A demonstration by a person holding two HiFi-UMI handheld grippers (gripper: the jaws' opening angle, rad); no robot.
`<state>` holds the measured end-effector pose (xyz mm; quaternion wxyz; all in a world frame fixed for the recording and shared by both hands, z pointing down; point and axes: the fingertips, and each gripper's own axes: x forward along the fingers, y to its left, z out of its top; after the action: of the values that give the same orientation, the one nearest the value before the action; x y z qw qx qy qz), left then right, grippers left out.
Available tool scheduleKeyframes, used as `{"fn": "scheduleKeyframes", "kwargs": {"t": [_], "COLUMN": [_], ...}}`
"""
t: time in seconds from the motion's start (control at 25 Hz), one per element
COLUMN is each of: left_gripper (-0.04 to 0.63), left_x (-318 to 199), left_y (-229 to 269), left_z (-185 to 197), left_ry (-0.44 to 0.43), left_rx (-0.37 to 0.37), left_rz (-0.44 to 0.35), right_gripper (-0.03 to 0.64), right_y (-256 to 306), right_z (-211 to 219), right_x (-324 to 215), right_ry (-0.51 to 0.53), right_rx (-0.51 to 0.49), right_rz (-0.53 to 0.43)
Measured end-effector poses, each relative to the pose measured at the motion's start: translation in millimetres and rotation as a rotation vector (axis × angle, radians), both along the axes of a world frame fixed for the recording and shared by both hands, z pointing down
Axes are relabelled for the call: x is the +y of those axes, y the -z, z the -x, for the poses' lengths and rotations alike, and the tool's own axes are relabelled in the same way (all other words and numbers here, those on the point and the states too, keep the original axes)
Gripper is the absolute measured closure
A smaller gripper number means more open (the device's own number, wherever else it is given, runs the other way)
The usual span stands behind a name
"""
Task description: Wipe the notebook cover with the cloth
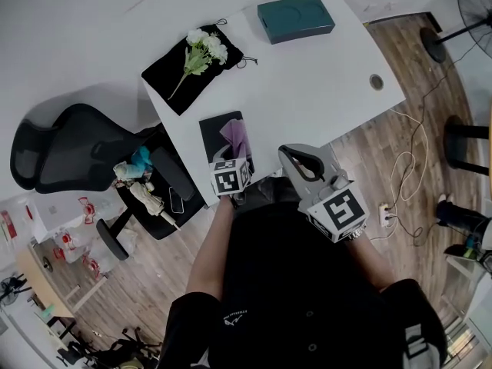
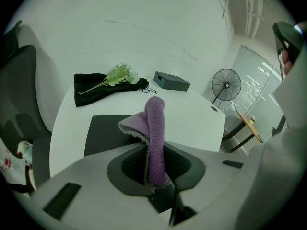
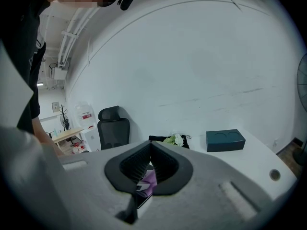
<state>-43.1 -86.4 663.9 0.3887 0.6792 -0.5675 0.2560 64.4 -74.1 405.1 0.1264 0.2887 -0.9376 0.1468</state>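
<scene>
A black notebook [image 1: 213, 131] lies at the near edge of the white table [image 1: 323, 83]. In the left gripper view it shows as a dark slab [image 2: 103, 131] just ahead of the jaws. My left gripper [image 1: 229, 157] is shut on a purple cloth [image 2: 155, 133], which stands up from between the jaws and folds over toward the left. From above, the cloth [image 1: 235, 134] hangs over the notebook's near right part. My right gripper [image 1: 298, 158] is held off the table's near edge, right of the notebook, jaws together and holding nothing [image 3: 150, 150].
A teal box [image 1: 295, 18] sits at the table's far side. A black pouch with a white flower sprig [image 1: 201, 52] lies far left. A cable hole [image 1: 376, 81] is near the right edge. A black office chair [image 1: 73, 156] stands left of the table; a fan [image 2: 225, 86] stands beyond it.
</scene>
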Motion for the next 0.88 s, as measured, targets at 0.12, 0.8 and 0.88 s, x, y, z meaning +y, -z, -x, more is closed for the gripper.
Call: {"fn": "scheduleKeyframes", "kwargs": {"t": [0.12, 0.8, 0.88], "left_gripper": [0.523, 0.523, 0.523], "left_x": [-3.1, -4.2, -4.0], "left_y": [-6.1, -21.9, -21.8], "left_z": [0.3, 7.1, 7.1], "left_ry": [-0.006, -0.019, -0.017], "left_rx": [-0.005, 0.04, 0.051], "left_rz": [0.011, 0.035, 0.043], "right_gripper": [0.614, 0.615, 0.615], "right_y": [-2.3, -14.5, -13.5], "right_z": [-1.2, 8.9, 13.6], "right_x": [-2.3, -2.1, -0.5], "right_ry": [-0.006, -0.105, -0.109], "right_rx": [0.004, 0.055, 0.058], "right_rz": [0.002, 0.042, 0.039]}}
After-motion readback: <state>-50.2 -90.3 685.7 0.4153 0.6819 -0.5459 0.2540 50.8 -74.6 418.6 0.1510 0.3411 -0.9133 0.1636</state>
